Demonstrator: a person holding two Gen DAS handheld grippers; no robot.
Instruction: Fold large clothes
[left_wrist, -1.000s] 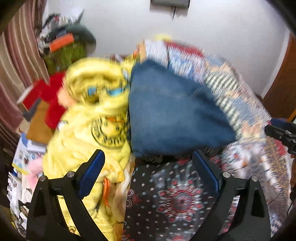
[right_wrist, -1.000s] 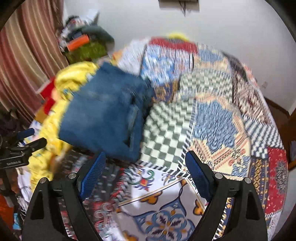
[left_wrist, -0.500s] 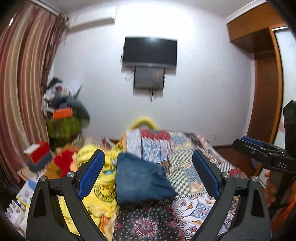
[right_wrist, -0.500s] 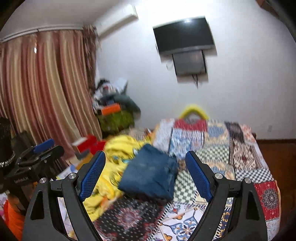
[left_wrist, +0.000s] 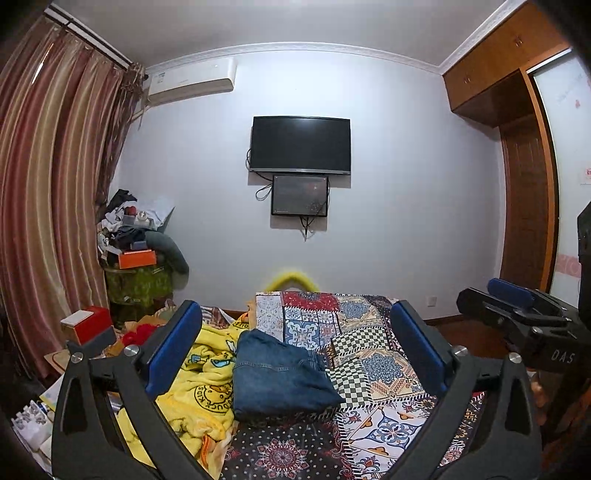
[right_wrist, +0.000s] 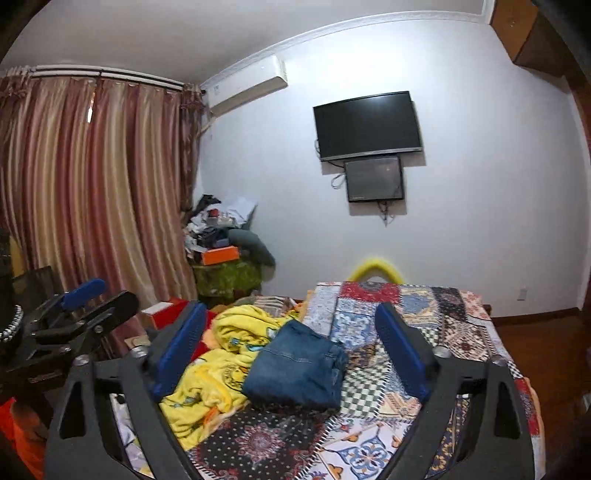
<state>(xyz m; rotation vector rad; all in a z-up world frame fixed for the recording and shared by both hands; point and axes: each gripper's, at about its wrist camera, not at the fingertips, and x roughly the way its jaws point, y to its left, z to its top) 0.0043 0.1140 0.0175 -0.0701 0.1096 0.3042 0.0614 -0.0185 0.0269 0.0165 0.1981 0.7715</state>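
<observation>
Jeans (left_wrist: 280, 376) folded on bed (left_wrist: 388, 373), ahead of both claws; left claw (left_wrist: 295, 350) and right claw (right_wrist: 291, 350) gape wide, holding nothing; underside folds hidden.

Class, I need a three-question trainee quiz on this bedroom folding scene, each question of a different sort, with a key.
1. True or false: the folded blue denim jeans lie on the patchwork bedspread.
2. Multiple choice: what lies directly beside the jeans? A) crumpled yellow fleece blanket B) a laptop C) a green pillow
3. Fill in: the jaws of the left gripper and the right gripper are both ____ and hold nothing.

Key: 1 true; 2 A; 3 open
</observation>
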